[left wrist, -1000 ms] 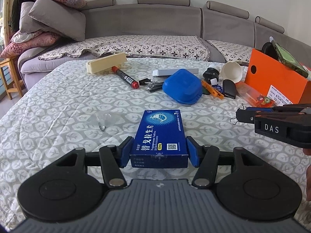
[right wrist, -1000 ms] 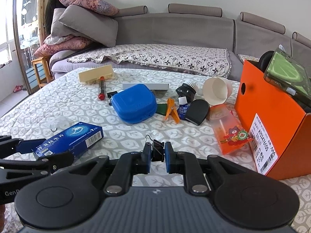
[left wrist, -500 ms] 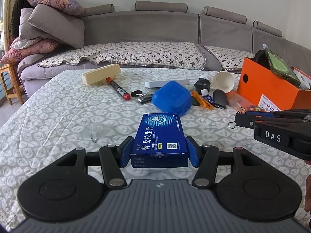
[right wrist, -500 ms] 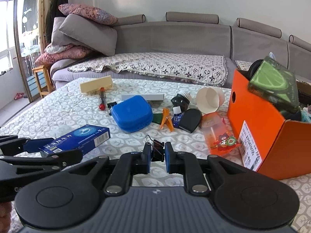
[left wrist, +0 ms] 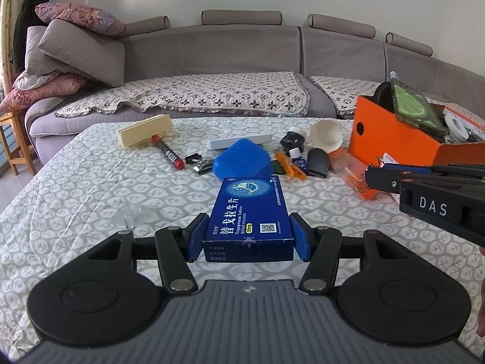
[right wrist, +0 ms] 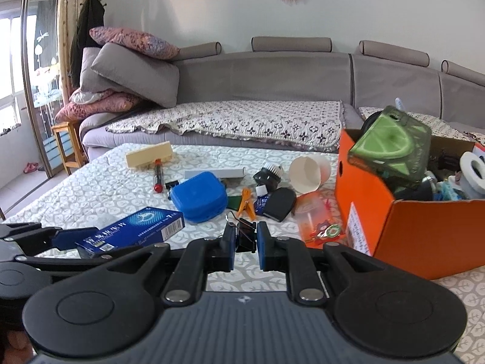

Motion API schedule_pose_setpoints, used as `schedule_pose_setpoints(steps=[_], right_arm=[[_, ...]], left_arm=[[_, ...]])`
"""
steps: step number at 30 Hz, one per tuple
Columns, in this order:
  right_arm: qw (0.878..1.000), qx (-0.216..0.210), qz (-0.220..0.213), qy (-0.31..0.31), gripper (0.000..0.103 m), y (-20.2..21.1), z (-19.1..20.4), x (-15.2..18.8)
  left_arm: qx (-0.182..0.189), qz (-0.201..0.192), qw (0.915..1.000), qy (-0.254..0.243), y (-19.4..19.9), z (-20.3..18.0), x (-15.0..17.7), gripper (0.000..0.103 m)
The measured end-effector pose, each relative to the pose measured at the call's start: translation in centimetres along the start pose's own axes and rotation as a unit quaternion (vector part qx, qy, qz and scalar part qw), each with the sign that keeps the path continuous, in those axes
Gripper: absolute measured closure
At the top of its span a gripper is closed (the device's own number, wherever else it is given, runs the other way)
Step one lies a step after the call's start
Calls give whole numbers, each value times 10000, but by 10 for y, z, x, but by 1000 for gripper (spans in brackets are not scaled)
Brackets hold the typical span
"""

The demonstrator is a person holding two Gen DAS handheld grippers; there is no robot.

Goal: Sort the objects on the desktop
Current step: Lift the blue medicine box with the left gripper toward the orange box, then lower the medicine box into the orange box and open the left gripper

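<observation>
Both grippers rose, blue tablet box (left wrist: 249, 217) clamped level

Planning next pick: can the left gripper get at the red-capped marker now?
Probably not: the left gripper is shut on the blue medicine box, so it must drop that first. The red-capped marker itself lies uncovered.

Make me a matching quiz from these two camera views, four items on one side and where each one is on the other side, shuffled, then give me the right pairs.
Things
1. blue medicine box
2. black binder clip
3. green lime-print pouch
4. red-capped marker

Places
A. sticking out of the orange box
B. clamped in the right gripper
C. lying on the bedspread beside the cream block
D. clamped in the left gripper

Pairs: 1-D, 2-B, 3-A, 4-C
</observation>
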State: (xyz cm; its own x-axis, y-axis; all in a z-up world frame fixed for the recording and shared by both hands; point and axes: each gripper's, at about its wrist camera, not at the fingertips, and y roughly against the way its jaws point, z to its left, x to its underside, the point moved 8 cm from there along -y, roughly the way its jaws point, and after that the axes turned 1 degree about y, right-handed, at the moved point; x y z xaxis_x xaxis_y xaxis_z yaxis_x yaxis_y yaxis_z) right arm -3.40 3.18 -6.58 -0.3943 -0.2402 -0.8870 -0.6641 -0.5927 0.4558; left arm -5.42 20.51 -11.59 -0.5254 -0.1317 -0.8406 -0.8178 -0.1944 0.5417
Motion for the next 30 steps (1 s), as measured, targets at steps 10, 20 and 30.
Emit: schedule_pose_setpoints(steps=[10, 20, 30], right_arm=[[9944, 252, -941, -418, 89, 58, -52, -49], [9793, 1426, -1178, -823, 89, 64, -170, -67], [9684, 1691, -1031, -1515, 89, 28, -246, -51]], left_arm=[[185, -632, 9972, -349, 25, -53, -40, 46], [731, -957, 9907, -630, 16, -143, -84, 46], [1097, -985, 9850, -902, -21, -213, -96, 46]])
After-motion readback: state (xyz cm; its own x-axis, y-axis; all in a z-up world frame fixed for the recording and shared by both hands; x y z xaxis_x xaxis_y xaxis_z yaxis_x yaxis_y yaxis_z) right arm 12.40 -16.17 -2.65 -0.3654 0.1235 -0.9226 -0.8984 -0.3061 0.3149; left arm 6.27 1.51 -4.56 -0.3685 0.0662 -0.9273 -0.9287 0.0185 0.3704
